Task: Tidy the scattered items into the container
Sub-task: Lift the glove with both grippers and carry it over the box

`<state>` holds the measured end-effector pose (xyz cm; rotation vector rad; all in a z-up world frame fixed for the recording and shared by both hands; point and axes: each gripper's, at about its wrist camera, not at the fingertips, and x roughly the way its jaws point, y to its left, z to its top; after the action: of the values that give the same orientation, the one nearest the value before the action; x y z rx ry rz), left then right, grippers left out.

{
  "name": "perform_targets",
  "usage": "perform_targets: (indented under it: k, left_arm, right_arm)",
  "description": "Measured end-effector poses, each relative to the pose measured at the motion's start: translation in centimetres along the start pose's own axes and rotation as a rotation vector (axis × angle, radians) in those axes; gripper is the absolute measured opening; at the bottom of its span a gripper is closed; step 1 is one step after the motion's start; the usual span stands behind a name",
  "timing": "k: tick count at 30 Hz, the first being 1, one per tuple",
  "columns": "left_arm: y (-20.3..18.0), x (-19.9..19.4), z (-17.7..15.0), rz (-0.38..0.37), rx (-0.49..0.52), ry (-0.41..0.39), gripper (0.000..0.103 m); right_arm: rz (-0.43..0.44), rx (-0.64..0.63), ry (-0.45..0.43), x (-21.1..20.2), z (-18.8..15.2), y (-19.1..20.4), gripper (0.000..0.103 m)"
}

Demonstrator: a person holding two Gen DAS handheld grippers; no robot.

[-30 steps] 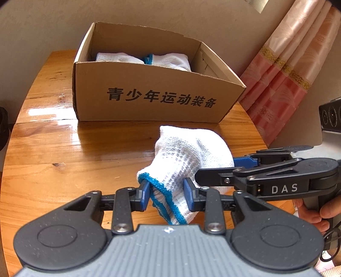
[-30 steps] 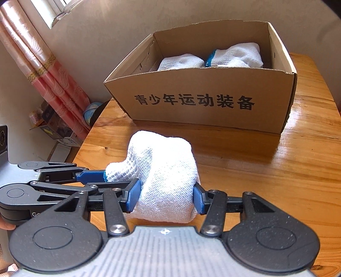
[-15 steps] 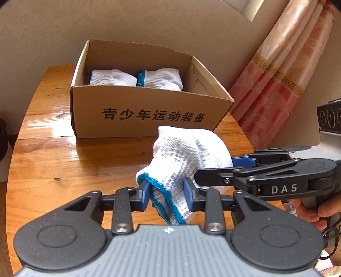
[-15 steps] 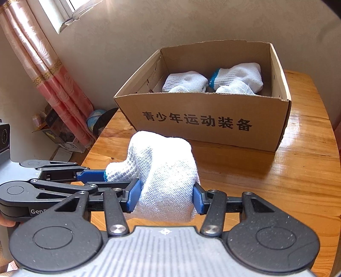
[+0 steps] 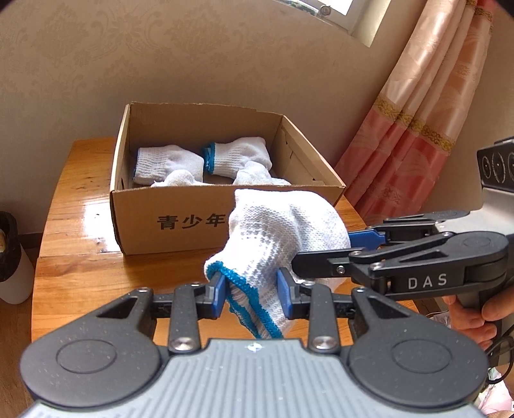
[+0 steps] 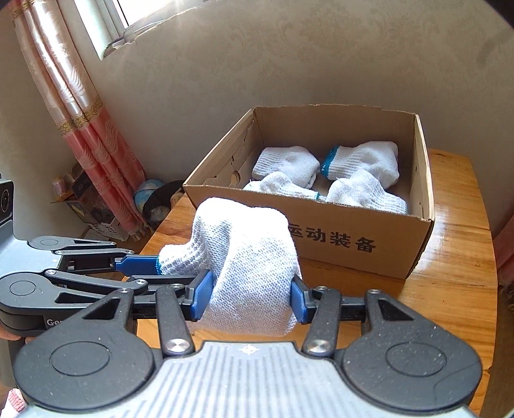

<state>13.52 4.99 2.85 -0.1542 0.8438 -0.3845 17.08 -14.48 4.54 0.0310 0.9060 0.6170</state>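
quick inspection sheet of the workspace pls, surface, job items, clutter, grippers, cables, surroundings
surface: glossy wooden table.
job's things: cardboard box open, four white gloves inside; held glove in front of the box.
clutter: nothing seen on the table.
grippers: left gripper pinches the blue cuff; right gripper clamps the other end.
cables: black cord near the hand.
surroundings: pink curtain, patterned wall, floor items.

This looks like a room in a home. A pink curtain (image 5: 417, 128) hangs by a window (image 6: 135, 19) on the far side, the wall (image 5: 192, 58) has patterned wallpaper, and a shiny wooden table (image 6: 449, 257) stands near it.
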Motion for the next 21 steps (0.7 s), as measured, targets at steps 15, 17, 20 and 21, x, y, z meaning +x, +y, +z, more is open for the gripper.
perform_targets:
  k: [15, 17, 20, 21]
  left_arm:
    - [1.0, 0.2, 6.0, 0.011, 0.03, -0.035, 0.031]
    - [1.6, 0.8, 7.2, 0.008, 0.027, -0.037, 0.031]
    - [2.7, 1.9, 9.1, 0.002, 0.019, -0.037, 0.031]
    - [3.1, 2.4, 9.7, 0.001, 0.018, -0.035, 0.031]
  right_arm:
    - [-0.011, -0.053, -0.06, -0.3, 5.7, -0.4, 0.056]
    - [-0.015, -0.061, -0.069, 0.0, 7.0, -0.7, 0.056]
    - [-0.027, -0.072, -0.079, 0.9, 8.9, -1.1, 0.056]
    - [-0.029, -0.071, -0.08, 1.2, 9.4, -1.3, 0.056]
